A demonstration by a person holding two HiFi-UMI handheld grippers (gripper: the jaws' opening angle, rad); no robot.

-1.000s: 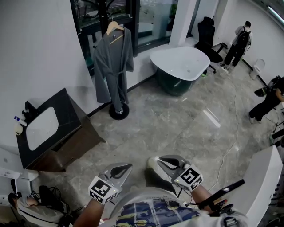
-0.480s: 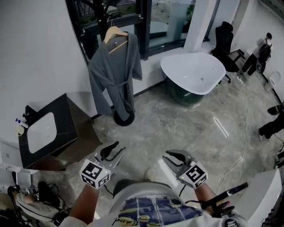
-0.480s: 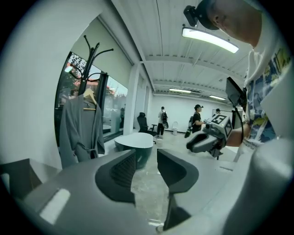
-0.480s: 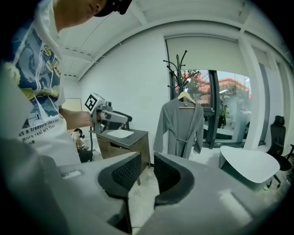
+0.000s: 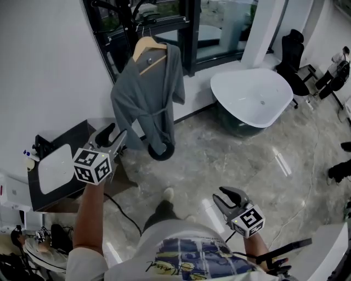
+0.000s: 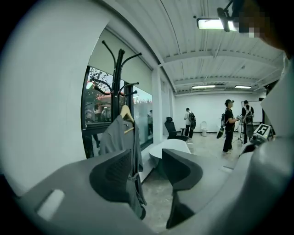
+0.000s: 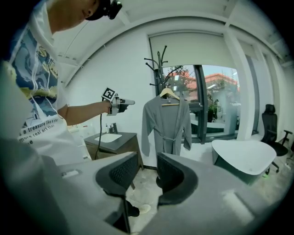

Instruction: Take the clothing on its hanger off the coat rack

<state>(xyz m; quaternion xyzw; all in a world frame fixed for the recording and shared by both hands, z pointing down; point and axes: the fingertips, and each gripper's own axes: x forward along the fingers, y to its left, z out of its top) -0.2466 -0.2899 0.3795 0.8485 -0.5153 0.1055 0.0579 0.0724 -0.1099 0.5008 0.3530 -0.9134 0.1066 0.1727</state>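
Note:
A grey robe (image 5: pixel 148 93) hangs on a wooden hanger (image 5: pixel 149 50) from the black coat rack (image 5: pixel 127 16) by the window. My left gripper (image 5: pixel 112 135) is held out at arm's length, left of the robe's lower half and apart from it. Its jaws have just been opening and nothing is between them. In the left gripper view the robe (image 6: pixel 120 137) and hanger (image 6: pixel 127 114) show beyond the open left gripper (image 6: pixel 146 160). My right gripper (image 5: pixel 231 195) stays low near my body; its jaws have also just been opening, empty. The right gripper view shows the robe (image 7: pixel 166 124) far ahead of the right gripper (image 7: pixel 148 161).
A dark vanity with a white sink (image 5: pixel 55 170) stands at the left, under my left arm. A white bathtub (image 5: pixel 252 93) sits right of the rack's round base (image 5: pixel 162 152). A black chair (image 5: pixel 293 52) and people stand at the far right.
My left arm has stretched up and forward towards the robe. Both grippers' jaws have opened. The rack and robe now show nearer in the head view.

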